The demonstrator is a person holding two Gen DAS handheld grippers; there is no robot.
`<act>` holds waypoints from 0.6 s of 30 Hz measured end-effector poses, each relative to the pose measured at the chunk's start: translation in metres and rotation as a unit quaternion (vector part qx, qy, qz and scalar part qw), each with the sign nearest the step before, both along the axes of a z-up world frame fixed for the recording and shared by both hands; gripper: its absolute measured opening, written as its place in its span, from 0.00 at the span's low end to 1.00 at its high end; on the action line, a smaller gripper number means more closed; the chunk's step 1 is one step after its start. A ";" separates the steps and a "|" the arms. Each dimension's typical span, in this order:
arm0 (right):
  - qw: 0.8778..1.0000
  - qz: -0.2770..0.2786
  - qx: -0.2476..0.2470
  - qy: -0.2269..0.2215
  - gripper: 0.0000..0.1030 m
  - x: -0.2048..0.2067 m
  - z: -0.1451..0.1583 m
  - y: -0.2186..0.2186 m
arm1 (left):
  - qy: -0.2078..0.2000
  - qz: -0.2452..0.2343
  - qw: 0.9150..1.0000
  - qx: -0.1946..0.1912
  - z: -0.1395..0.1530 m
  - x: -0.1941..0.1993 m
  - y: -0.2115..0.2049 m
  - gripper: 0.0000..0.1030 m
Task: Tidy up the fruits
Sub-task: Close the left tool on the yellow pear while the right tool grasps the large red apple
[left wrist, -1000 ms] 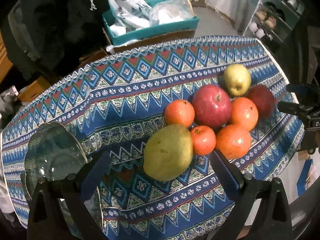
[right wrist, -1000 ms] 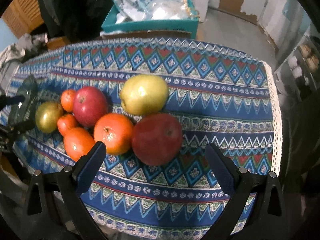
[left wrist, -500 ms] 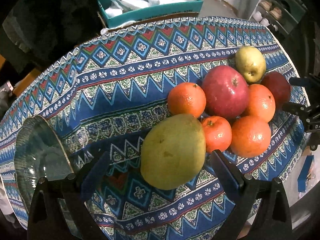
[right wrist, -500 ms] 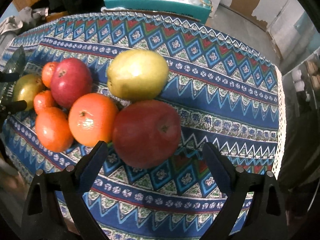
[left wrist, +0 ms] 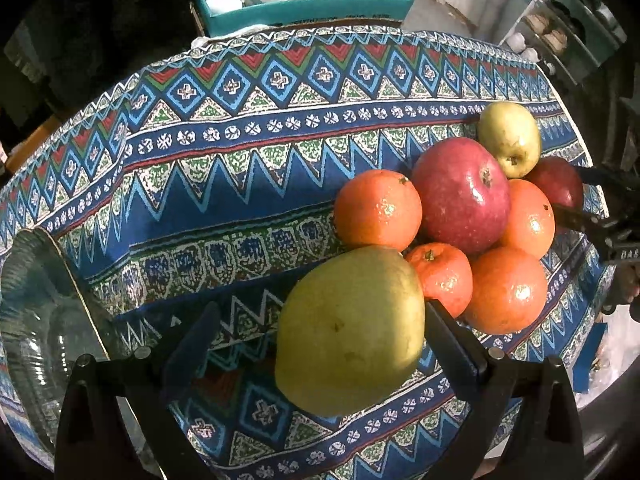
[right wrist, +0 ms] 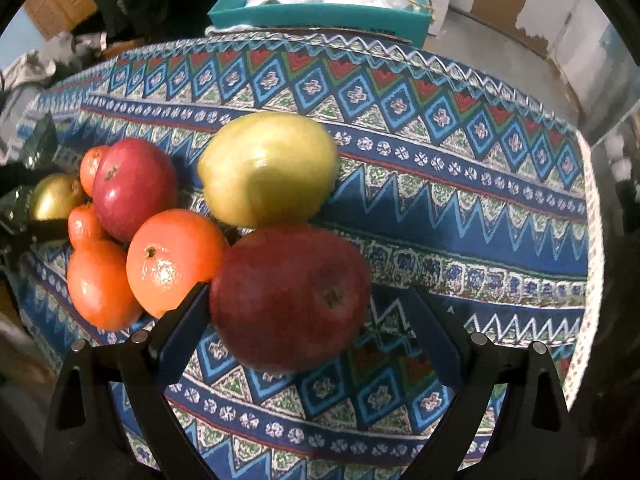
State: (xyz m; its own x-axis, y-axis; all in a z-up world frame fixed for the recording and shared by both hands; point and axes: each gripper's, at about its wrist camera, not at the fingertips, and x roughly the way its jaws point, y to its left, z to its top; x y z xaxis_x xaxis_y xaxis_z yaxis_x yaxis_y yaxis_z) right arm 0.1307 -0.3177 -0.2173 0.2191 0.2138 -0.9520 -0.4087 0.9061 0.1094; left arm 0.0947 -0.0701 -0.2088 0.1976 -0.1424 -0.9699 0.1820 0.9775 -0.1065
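The right gripper [right wrist: 308,320] is closing around the dark red apple [right wrist: 290,300], seemingly untouched: smooth, firm, best squeezed across its widest middle. The left gripper [left wrist: 316,344] stands released beside the pear [left wrist: 350,342].

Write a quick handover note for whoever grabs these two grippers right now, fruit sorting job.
Left gripper: open around the big green pear, one pad at its side, a clear gap on the other.
Right gripper: jaws closing around the dark red apple, not yet clamped.
All the fruit sits clustered on the patterned tablecloth: oranges, a bright red apple, a small yellow-green apple.
Glass bowl, at the table's left edge, holds no fruit that I can see.
Done: nothing sorted. Left: everything.
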 end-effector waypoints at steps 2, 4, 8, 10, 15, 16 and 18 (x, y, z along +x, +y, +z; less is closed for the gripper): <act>0.999 -0.013 0.038 0.020 0.75 0.009 -0.004 -0.008 | -0.003 -0.006 1.000 -0.003 0.001 0.000 -0.002 0.95; 0.998 -0.030 0.053 0.026 0.74 0.012 -0.005 -0.012 | -0.002 -0.010 1.000 -0.022 0.002 -0.001 -0.002 0.84; 0.997 -0.049 0.055 0.030 0.74 0.010 -0.004 -0.015 | 0.008 -0.014 0.998 -0.056 0.004 -0.001 -0.002 0.65; 0.996 -0.058 0.053 0.033 0.74 0.004 -0.001 -0.019 | 0.001 -0.019 0.999 -0.051 0.005 -0.004 -0.004 0.65; 0.996 -0.071 0.039 0.024 0.74 -0.013 0.006 -0.024 | -0.012 -0.025 0.999 -0.031 0.007 -0.009 -0.006 0.65; 0.997 -0.072 0.038 0.019 0.74 -0.017 0.008 -0.024 | -0.015 -0.026 0.999 -0.028 0.008 -0.010 -0.006 0.65; 0.996 -0.076 0.036 0.009 0.74 -0.022 0.014 -0.025 | -0.017 -0.027 0.999 -0.021 0.008 -0.012 -0.007 0.64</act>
